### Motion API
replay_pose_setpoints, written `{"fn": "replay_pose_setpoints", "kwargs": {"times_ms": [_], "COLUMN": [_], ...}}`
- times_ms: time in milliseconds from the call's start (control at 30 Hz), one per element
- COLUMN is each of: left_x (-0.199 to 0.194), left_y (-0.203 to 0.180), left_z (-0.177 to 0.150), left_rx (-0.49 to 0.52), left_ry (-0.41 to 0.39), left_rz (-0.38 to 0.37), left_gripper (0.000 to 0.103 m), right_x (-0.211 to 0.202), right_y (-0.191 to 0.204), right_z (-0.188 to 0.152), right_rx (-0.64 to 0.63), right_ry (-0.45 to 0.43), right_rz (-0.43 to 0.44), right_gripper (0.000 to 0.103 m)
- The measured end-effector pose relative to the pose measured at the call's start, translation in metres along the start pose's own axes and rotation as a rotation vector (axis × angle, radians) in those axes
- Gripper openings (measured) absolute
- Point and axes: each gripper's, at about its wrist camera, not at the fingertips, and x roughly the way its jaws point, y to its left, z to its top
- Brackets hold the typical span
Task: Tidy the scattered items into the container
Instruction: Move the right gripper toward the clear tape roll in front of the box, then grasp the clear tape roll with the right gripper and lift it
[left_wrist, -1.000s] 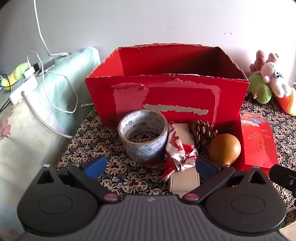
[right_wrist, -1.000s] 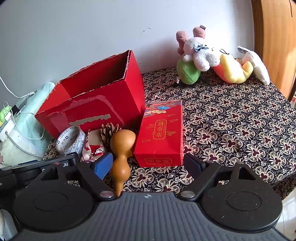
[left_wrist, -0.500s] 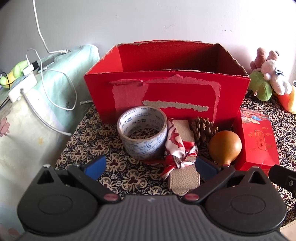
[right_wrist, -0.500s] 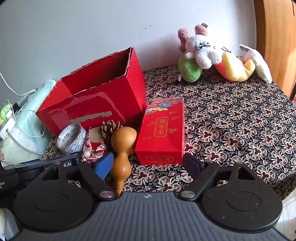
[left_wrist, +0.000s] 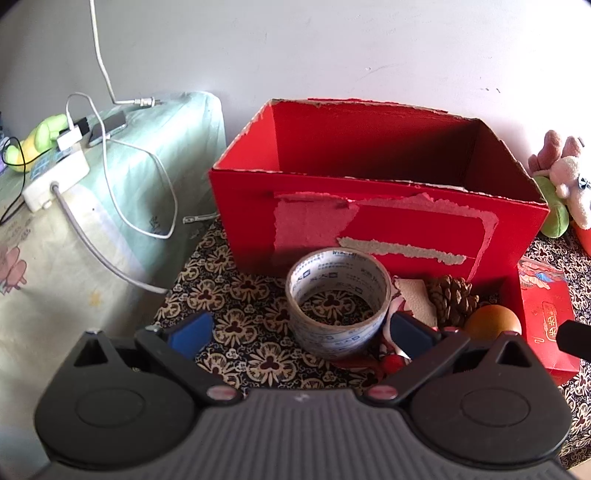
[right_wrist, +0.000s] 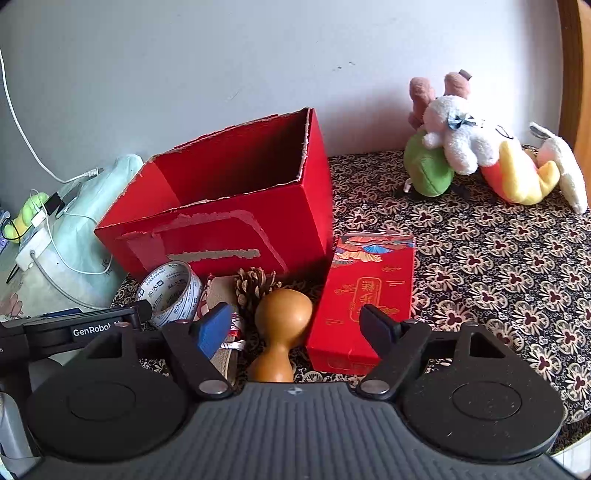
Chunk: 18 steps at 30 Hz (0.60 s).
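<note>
An open red cardboard box (left_wrist: 369, 206) (right_wrist: 229, 236) stands on the patterned tablecloth. In front of it lie a tape roll (left_wrist: 338, 302) (right_wrist: 168, 291), a beige strap with a red scarf (left_wrist: 410, 306) (right_wrist: 218, 291), a pine cone (left_wrist: 452, 299) (right_wrist: 255, 286), a wooden gourd (left_wrist: 491, 321) (right_wrist: 282, 325) and a flat red packet (left_wrist: 546, 325) (right_wrist: 365, 295). My left gripper (left_wrist: 299, 328) is open, its fingers either side of the tape roll. My right gripper (right_wrist: 295, 328) is open, straddling the gourd and the packet's near end.
A cloth-covered stand (left_wrist: 92, 221) with a power strip (left_wrist: 55, 177) and cables is to the left. Plush toys (right_wrist: 480, 155) lie at the back right by a wooden panel (right_wrist: 576, 74). The table's front edge is close below the grippers.
My left gripper has moved forward and right, so the tape roll now sits between its fingers. My right gripper has moved forward over the gourd and packet.
</note>
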Motion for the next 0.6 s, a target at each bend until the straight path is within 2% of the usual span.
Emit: {"fn": "replay_pose_setpoints", "kwargs": {"times_ms": [133,367,400,433,500,600], "left_x": [0.009,0.034,0.039,0.044,0.057,0.074], "left_y": [0.004,0.023,0.025,0.025,0.027,0.031], "left_z": [0.006,0.018,0.019,0.019,0.020,0.021], "left_rx": [0.020,-0.052,-0.052,-0.049,-0.046,-0.074], "left_ry": [0.005,0.032,0.042,0.059,0.112,0.165], "left_rz": [0.006,-0.035,-0.033,-0.034,-0.050,-0.077], "left_gripper": [0.102,0.101,0.097,0.080,0.055,0.054], "right_x": [0.017,0.048,0.054,0.060,0.071,0.086], "right_y": [0.008,0.030,0.034,0.039,0.049,0.063], "right_z": [0.011,0.030,0.032,0.034,0.038,0.042], "right_rx": [-0.027,-0.085,-0.094,-0.101,-0.119,-0.153], "right_ry": [0.027,0.049,0.059,0.070,0.090,0.108], "right_rz": [0.028,0.140,0.159,0.177,0.205,0.222], "right_gripper": [0.073,0.065,0.063,0.060,0.055,0.052]}}
